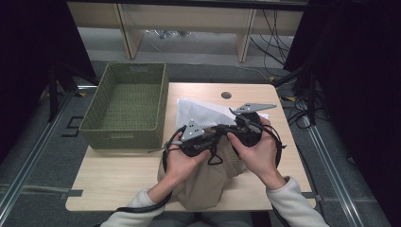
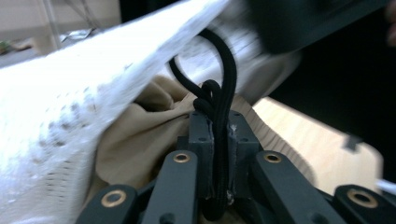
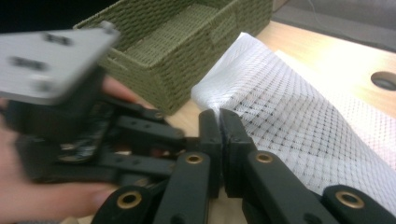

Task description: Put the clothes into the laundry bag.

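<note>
A white mesh bag (image 1: pixel 198 113) lies at the middle of the table, over a beige cloth (image 1: pixel 203 184) that hangs off the front edge. My left gripper (image 1: pixel 213 137) is shut on the bag's black cord (image 2: pixel 219 93), which loops up from between its jaws (image 2: pixel 217 121); the mesh (image 2: pixel 70 107) stretches overhead and the beige cloth (image 2: pixel 140 135) bunches just behind. My right gripper (image 1: pixel 222 128) points left at the other one, jaws pressed together (image 3: pixel 219 121) at a raised fold of the mesh (image 3: pixel 289 116). Both grippers sit close together above the cloth.
A green woven basket (image 1: pixel 127 101) stands on the table's left half, close to the mesh bag (image 3: pixel 187 46). The wooden table (image 1: pixel 118 175) has a round hole (image 1: pixel 226 95) near its far edge. Cables and table legs lie on the floor beyond.
</note>
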Demonstrator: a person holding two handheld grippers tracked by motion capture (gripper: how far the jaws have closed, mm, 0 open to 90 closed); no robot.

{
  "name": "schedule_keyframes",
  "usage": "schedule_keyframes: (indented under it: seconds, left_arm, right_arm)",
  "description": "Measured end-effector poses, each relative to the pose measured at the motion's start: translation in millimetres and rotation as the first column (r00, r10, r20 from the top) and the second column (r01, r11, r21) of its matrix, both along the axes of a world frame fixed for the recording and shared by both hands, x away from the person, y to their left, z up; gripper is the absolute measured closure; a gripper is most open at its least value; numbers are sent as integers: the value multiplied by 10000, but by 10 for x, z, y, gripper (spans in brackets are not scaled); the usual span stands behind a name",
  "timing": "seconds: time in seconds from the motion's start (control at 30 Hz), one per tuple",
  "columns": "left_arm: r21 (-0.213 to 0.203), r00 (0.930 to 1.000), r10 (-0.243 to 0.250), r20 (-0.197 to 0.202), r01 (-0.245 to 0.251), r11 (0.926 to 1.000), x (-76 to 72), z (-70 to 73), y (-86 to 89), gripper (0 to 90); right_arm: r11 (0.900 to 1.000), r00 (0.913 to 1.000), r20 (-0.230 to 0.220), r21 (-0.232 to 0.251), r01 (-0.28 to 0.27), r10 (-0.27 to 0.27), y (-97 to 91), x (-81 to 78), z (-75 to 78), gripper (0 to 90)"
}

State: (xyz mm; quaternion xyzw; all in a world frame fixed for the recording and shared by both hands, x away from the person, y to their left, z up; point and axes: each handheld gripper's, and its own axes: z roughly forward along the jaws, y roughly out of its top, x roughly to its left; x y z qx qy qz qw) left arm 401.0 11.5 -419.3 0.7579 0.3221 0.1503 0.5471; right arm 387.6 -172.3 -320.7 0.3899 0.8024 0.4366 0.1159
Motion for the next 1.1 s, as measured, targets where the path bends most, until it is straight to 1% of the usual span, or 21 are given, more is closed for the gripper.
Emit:
schedule_keyframes:
  seconds: [0.03, 0.07, 0.1, 0.2, 0.27, 0.37, 0.43, 0.5, 0.53, 0.6, 0.67, 0.7, 0.73, 0.83, 0.87, 0.9, 0.93, 0.97, 1.03, 1.07, 1.1]
  left_arm:
    - [0, 10000, 0, 0, 0, 10000, 0, 0, 0, 825]
    - [246, 9990, 355, -265, -349, 9991, 119, -152, -12, 825]
    - [484, 9985, 455, -299, -440, 9979, 177, -227, -10, 824]
    - [423, 9951, 638, -754, -608, 9973, 276, -398, -10, 820]
    - [555, 9960, 621, -644, -586, 9967, 296, -434, 7, 811]
    - [457, 9961, 606, -647, -577, 9973, 279, -433, 25, 764]
    - [459, 9956, 469, -817, -432, 9980, 242, -398, 61, 669]
    - [469, 9969, 418, -667, -387, 9982, 135, -304, 150, 569]
    - [545, 9977, 386, -556, -356, 9979, 94, -262, 194, 527]
    - [509, 9985, 346, -432, -323, 9982, -10, -175, 274, 463]
    - [665, 9992, 236, -324, -214, 9976, -107, -106, 361, 417]
    - [665, 9992, 236, -324, -214, 9976, -107, -106, 361, 400]
    - [713, 9989, 149, -434, -118, 9974, -164, -96, 440, 384]
    - [987, 9981, 256, -569, -199, 9949, -173, -150, 490, 314]
    - [1198, 9966, 243, -785, -147, 9927, -152, -194, 519, 298]
    - [1381, 9923, 1, -1239, 172, 9903, -89, -319, 534, 277]
    - [1381, 9923, 1, -1239, 172, 9903, -89, -319, 534, 248]
    - [1026, 9781, -275, -2065, 496, 9935, -23, -451, 488, 230]
    - [1112, 9786, -200, -2049, 436, 9928, 0, -506, 451, 235]
    - [1656, 9767, -266, -2130, 629, 9842, 52, -590, 397, 240]
    - [1882, 9744, -209, -2239, 642, 9800, 72, -635, 356, 258]
  right_arm:
    - [10000, 10000, 0, 0, 0, 0, 0, 0, 0, 899]
    - [9999, 9999, -99, -51, 103, -104, 2, 20, -24, 899]
    - [9999, 9995, -282, 0, 131, -131, 9, 27, -35, 899]
    - [9998, 9994, -307, -139, 132, -137, -11, 93, -91, 899]
    - [9993, 9968, -701, -121, 368, -375, -16, 108, -115, 899]
    - [9991, 9966, -725, -178, 376, -388, -24, 142, -144, 899]
    - [9986, 9957, -784, -236, 466, -483, -27, 149, -155, 899]
    - [9986, 9970, -625, -276, 442, -458, -36, 166, -169, 898]
    - [9980, 9948, -821, -254, 582, -601, -32, 150, -158, 899]
    - [9977, 9950, -752, -226, 641, -656, -27, 152, -166, 899]
    - [9984, 9969, -665, -387, 403, -428, -41, 170, -167, 899]
    - [9983, 9954, -810, -342, 481, -508, -34, 162, -166, 899]
    - [9982, 9952, -824, -339, 499, -525, -33, 162, -166, 898]
    - [9973, 9940, -876, -394, 622, -655, -24, 163, -173, 899]
    - [9976, 9954, -750, -396, 565, -594, -24, 174, -190, 899]
    - [9976, 9948, -838, -423, 548, -582, -20, 173, -191, 899]
    - [9973, 9947, -827, -455, 580, -616, -13, 169, -199, 899]
    - [9977, 9964, -707, -511, 440, -475, -15, 179, -204, 899]
    - [9976, 9957, -730, -450, 535, -567, -1, 179, -218, 898]
    - [9971, 9950, -730, -367, 660, -686, 25, 180, -247, 898]
    - [9974, 9946, -874, -520, 508, -553, 14, 186, -242, 898]
